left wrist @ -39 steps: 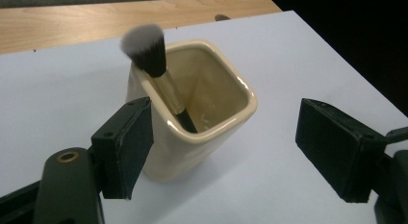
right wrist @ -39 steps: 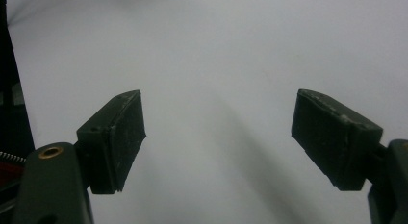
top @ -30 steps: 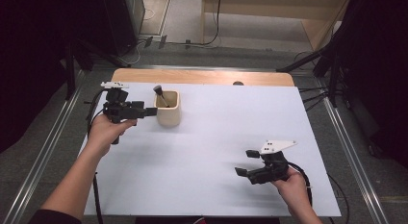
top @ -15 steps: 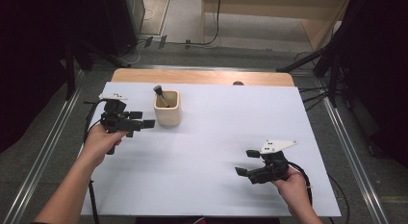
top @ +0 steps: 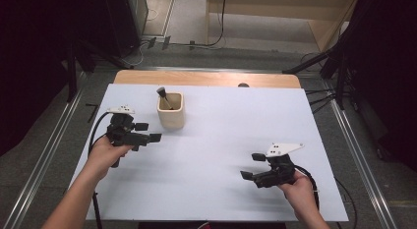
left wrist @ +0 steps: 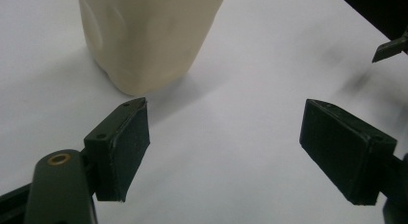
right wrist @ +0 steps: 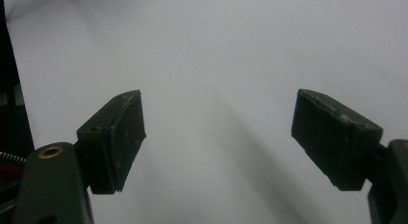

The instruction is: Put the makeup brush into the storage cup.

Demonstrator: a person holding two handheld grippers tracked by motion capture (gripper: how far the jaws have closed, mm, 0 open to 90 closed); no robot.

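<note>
Nearest me, my right gripper point(top: 254, 166) sits low over the bare white surface point(top: 221, 155), its fingers point(right wrist: 113, 142) spread wide with nothing between them. In the right gripper view I see mostly plain white sheet ahead, with a dark strip at the left edge that I cannot make out.

Farther up and well apart from it, my left gripper point(top: 147, 132) hangs with its fingers point(left wrist: 120, 149) also parted and empty. Just beyond them stands the cream, square-sided ceramic cup point(top: 170, 111), near but not touching. In the left gripper view its top is cut off by the frame point(left wrist: 144, 36). From the high view a dark-tipped stick point(top: 163, 95) leans inside the cup; its lower end is hidden by the wall, and I cannot tell what it is.

Beyond the white sheet, a strip of bare wooden tabletop point(top: 206, 78) shows.
</note>
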